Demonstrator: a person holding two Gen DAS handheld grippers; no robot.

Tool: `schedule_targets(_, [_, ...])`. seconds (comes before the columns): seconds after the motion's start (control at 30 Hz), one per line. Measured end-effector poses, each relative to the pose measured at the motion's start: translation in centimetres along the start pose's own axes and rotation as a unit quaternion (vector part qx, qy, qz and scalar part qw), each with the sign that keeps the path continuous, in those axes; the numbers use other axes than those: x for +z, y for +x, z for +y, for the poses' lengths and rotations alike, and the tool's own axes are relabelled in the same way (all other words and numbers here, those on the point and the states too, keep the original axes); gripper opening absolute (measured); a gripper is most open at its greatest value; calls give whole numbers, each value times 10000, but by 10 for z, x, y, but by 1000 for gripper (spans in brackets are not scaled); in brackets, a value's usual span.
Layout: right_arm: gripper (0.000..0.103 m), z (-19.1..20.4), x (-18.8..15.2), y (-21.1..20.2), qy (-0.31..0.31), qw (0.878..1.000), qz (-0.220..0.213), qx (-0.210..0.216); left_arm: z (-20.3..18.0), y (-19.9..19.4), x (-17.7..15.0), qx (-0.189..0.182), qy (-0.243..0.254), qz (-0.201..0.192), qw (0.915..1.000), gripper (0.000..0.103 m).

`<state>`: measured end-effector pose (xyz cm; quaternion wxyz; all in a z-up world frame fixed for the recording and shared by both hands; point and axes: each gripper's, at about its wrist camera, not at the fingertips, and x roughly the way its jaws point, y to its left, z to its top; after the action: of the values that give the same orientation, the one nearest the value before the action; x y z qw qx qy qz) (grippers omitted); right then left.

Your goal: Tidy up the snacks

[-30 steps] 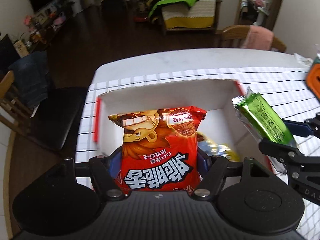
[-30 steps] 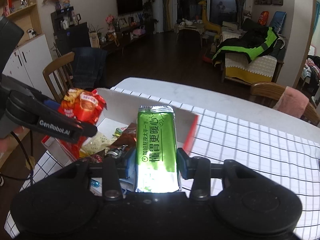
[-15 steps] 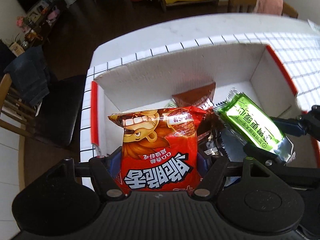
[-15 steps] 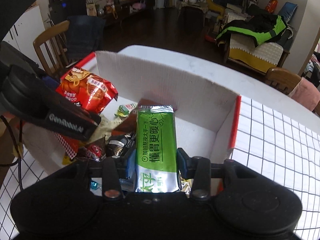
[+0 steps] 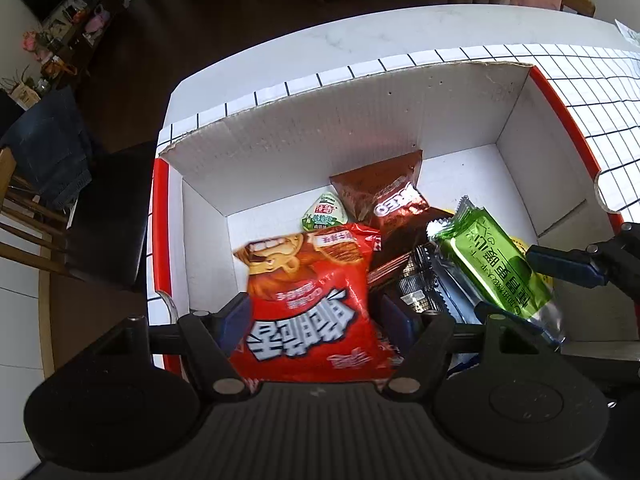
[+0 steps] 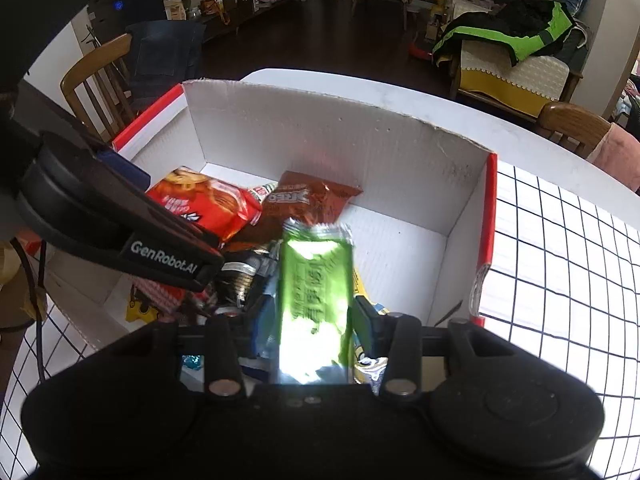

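Left tongs (image 5: 316, 320): clamped on a red snack bag (image 5: 312, 296), its long axis running away from the camera, print upside down.
Right tongs (image 6: 312, 320): gripping a green foil packet (image 6: 314, 296), long axis lying along the fingers, crimped end pointing into the box.
Box (image 5: 320, 132): white cardboard, red-edged, at the surface's (image 5: 360, 36) far corner; both packs hang inside.
Contents: brown Oreo pack (image 5: 384, 200) towards the far wall.
Open room: bare floor along the right wall.

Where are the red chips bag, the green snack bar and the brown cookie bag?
red chips bag (image 5: 308, 312), left wrist view, middle of its printed front.
green snack bar (image 6: 314, 300), right wrist view, middle of the shiny wrapper.
brown cookie bag (image 5: 384, 196), left wrist view, upper part of the bag.
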<state>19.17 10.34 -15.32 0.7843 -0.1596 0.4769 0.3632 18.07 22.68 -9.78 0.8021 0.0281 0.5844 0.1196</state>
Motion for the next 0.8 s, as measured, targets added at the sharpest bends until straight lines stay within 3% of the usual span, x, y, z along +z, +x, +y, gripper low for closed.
schedule_targets(0.27, [44, -4, -1, -21, 205, 9997, -161, 35, 9, -22, -17, -293, -243, -374, 9986, 76])
schedule_targets(0.8, [73, -2, -7, -95, 498, 9949, -835, 270, 22, -98, -63, -559, -478, -1645, 9836, 81])
